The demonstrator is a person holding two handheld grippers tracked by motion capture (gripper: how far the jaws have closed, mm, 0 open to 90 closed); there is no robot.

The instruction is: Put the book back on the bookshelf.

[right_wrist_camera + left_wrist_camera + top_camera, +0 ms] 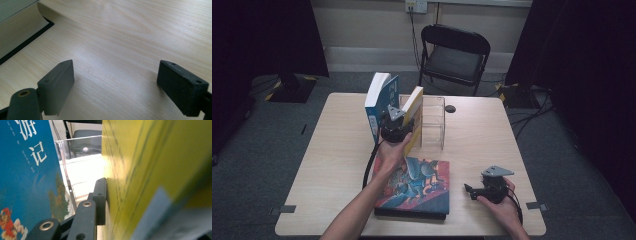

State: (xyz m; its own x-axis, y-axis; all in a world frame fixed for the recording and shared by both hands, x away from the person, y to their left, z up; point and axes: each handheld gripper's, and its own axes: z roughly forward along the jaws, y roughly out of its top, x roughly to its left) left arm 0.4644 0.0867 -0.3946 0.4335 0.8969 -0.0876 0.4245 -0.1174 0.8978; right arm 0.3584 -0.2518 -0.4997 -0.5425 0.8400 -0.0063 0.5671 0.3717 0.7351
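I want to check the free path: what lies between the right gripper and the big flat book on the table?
In the high view, only bare table separates the right gripper from the flat book.

— How is the light over the table (337,150)?
— Even and soft from above in the high view; the wood is bright, while the room's left and right edges sink into near black. The picture is slightly grainy.
— And close up?
— In the left gripper view the yellow book (155,170) is blurred, too near to focus, and a glare spot sits on the clear stand (82,150). In the right gripper view a pale sheen crosses the wood, and soft shadows lie beside the jaws.
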